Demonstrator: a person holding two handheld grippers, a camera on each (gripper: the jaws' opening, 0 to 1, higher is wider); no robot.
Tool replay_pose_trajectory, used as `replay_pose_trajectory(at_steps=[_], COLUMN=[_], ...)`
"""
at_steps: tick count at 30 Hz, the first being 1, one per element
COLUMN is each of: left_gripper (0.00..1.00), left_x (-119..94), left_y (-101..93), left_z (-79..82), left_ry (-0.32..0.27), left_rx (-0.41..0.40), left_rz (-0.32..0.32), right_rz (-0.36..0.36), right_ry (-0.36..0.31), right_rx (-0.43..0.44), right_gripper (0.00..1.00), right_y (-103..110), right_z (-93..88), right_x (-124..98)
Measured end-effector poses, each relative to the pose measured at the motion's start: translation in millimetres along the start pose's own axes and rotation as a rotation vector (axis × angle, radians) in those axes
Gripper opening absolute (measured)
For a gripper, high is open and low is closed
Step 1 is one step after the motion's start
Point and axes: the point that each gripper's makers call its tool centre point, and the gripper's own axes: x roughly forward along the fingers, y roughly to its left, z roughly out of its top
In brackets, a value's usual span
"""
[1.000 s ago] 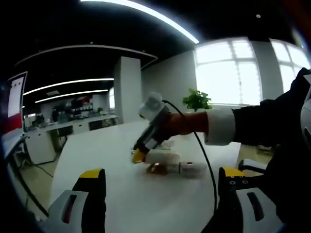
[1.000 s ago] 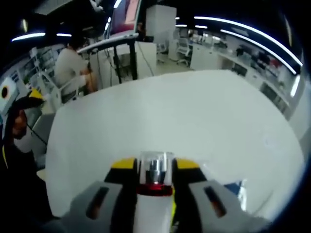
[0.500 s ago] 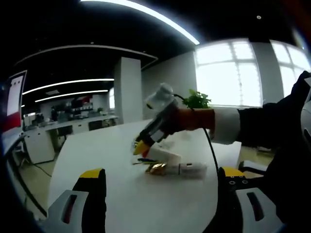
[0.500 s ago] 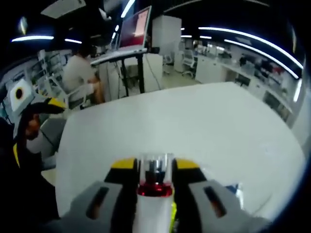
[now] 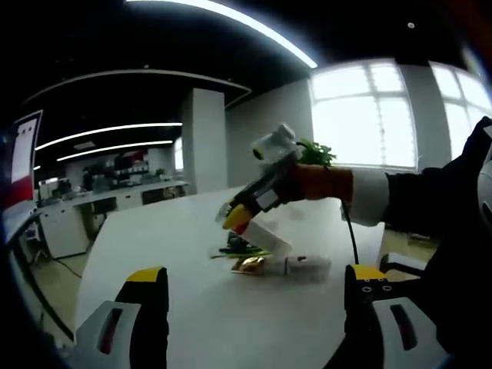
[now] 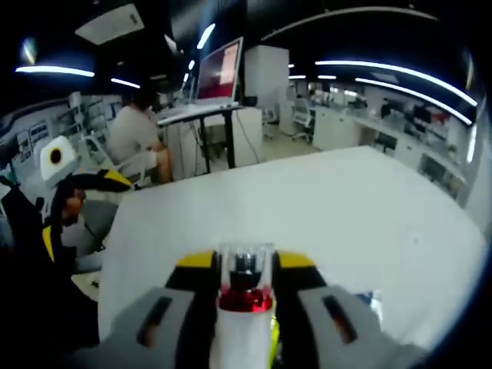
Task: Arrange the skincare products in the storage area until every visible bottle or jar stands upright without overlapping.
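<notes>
Your right gripper (image 5: 240,217) is clamped on a white bottle (image 6: 244,327), clear cap and red collar pointing forward along the jaws. In the left gripper view it's lifted off the white table (image 5: 192,307), tilted, base lower. Tip it vertical, then down. A second bottle (image 5: 296,267) lies flat just below. Your left gripper (image 5: 254,319) is wide open, holding nothing, well short of both

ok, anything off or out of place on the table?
Yes. A white bottle with a gold cap lies on its side on the white table, not upright. The right gripper holds another white bottle tilted above it, clear cap showing between its jaws. The left gripper is open.
</notes>
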Motion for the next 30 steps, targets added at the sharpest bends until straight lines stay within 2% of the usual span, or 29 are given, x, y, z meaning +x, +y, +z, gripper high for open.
replay_pose_trajectory(at_steps=[12,30], left_gripper=[0.96,0.96], left_x=[5,7], left_y=[-4.1,-1.8], left_z=[-2.0,-5.4], left_ry=[0.010,0.024], left_rx=[0.009,0.015], left_rz=[-0.005,0.002], right_rz=[0.037,0.115], right_ry=[-0.072,-0.151], right_rx=[-0.022,-0.096], right_gripper=[0.26,0.26], right_y=[6,14], right_z=[5.1,7.8], right_x=[-25,-47])
